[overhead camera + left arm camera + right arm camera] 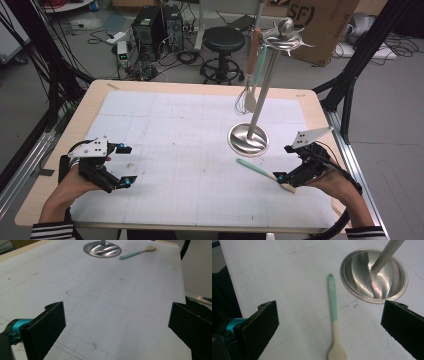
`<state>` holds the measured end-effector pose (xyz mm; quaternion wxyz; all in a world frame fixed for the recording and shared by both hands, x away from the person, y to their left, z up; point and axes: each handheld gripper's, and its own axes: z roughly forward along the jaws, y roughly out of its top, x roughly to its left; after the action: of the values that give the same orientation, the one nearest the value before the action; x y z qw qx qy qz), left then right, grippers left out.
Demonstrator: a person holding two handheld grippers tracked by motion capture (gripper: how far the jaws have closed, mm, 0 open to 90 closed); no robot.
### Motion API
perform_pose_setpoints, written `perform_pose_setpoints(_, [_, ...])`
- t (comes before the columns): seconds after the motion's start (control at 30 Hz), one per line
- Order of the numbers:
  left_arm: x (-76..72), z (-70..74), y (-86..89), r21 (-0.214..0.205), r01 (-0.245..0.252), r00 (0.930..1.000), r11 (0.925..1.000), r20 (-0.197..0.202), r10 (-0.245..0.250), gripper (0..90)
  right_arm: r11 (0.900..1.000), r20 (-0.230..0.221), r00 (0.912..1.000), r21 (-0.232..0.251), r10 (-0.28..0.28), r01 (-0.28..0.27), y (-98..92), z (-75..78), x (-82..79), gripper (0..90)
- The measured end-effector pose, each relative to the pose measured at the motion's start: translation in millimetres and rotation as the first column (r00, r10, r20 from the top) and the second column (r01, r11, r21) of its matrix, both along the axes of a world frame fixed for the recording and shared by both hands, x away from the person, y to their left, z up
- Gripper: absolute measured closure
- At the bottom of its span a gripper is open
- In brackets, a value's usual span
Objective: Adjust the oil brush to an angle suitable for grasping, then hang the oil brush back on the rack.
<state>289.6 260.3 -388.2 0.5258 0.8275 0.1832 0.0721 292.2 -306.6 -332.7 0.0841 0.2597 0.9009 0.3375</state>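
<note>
From the high view, my right gripper (pixel 283 163) hung with its jaws spread wide just above the spoon (pixel 263 172), a mint-handled piece with a pale wooden bowl lying flat on the worktop (pixel 165 150) near the right edge, its handle tip pointing toward the steel base (pixel 248 139) of the utensil stand (pixel 265 80); a whisk (pixel 243 100) and a spatula (pixel 252 75) hung from the stand's top. My left gripper (pixel 125 165) sat idle near the left side of the worktop, open and holding nothing. In the left gripper view, my black jaws stood far apart with bare white mat between them, and the spoon (pixel 137 252) lay well off beside the base (pixel 102 250). In the right gripper view, my jaws were fully apart with the spoon (pixel 334 320) lying free between them, touched by neither pad, its hanging hole close to the rim of the base (pixel 374 275) but not touching it. I judged the spoon had been set down and released; to finish this well I should lift straight up and clear, keeping the jaws wide so neither pad caught the handle and dragged it, and keep away from the stand's pole (pixel 387 252) so nothing hanging above got knocked.
</note>
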Motion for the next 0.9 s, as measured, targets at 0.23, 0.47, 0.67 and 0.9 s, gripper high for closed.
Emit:
perform_pose_setpoints(0.23, [-0.4, 0.3, -0.8, 0.001, 0.004, 1.0000, 1.0000, 0.002, -0.004, 1.7, 0.9993, -0.015, 0.9999, -0.038, -0.004, 0.003, 3.3, -2.4, 4.1, 0.0])
perform_pose_setpoints(0.47, [1.3, -0.4, -0.1, -0.002, 0.005, 1.0000, 1.0000, -0.001, -0.005, 1.7, 0.9967, -0.032, 0.9994, -0.081, -0.012, 0.009, 7.8, -7.3, 7.2, 0.0])
perform_pose_setpoints(0.67, [0.5, 0.3, 0.7, -0.005, 0.000, 1.0000, 1.0000, 0.001, 0.000, 1.7, 0.9919, -0.039, 0.9990, -0.126, -0.022, 0.017, 8.9, -14.2, 10.9, 0.0])
perform_pose_setpoints(0.9, [-0.4, 0.1, -0.2, -0.004, 0.001, 1.0000, 1.0000, 0.000, -0.001, 1.7, 0.9835, -0.058, 0.9977, -0.179, -0.035, 0.024, 12.6, -25.3, 14.3, 0.0])
